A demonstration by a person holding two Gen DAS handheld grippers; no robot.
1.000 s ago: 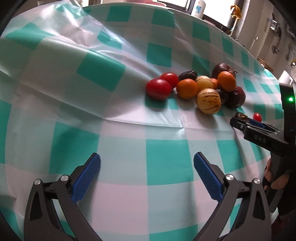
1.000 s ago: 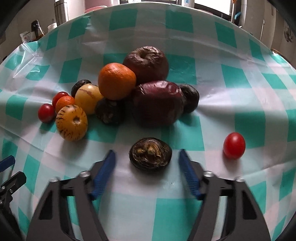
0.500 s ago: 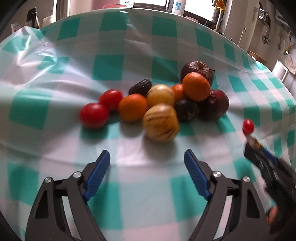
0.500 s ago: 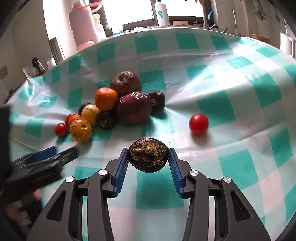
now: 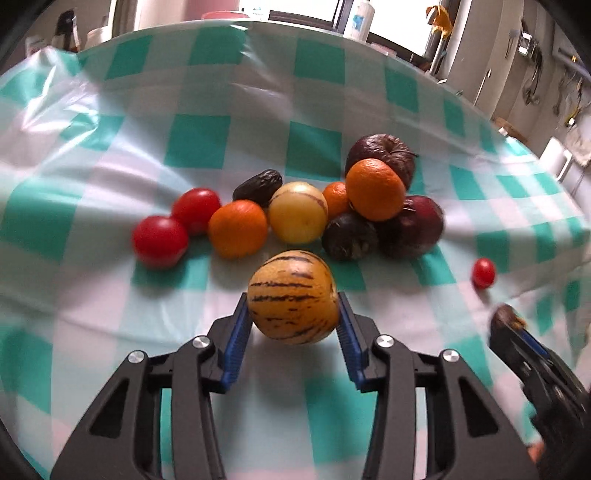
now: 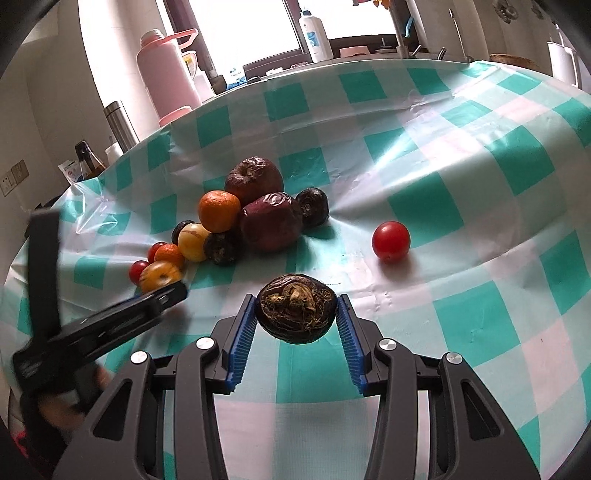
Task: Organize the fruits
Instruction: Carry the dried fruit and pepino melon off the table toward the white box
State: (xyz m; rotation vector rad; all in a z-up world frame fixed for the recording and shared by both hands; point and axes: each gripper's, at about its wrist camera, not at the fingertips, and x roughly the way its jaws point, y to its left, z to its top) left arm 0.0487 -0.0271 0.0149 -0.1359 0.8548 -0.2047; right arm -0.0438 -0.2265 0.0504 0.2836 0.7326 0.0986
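My left gripper (image 5: pixel 293 308) is shut on a yellow striped melon (image 5: pixel 293 297), just in front of the fruit pile. The pile holds two red tomatoes (image 5: pixel 159 240), an orange (image 5: pixel 375 189), a plain yellow melon (image 5: pixel 297 212) and dark wrinkled fruits (image 5: pixel 410 226). My right gripper (image 6: pixel 296 315) is shut on a dark brown water chestnut (image 6: pixel 296 313), lifted above the cloth, right of the pile (image 6: pixel 258 210). A lone cherry tomato (image 6: pixel 390 236) lies to the right; it also shows in the left wrist view (image 5: pixel 483 272).
The table wears a teal-and-white checked plastic cloth (image 6: pixel 461 206) with creases. A pink thermos (image 6: pixel 168 74), a steel flask (image 6: pixel 120 123) and bottles (image 6: pixel 316 35) stand beyond the far edge. The left gripper's body (image 6: pixel 99 321) crosses the lower left of the right wrist view.
My left gripper moved in and closed on the striped melon. My right gripper closed on the water chestnut and lifted it up and back from the pile.
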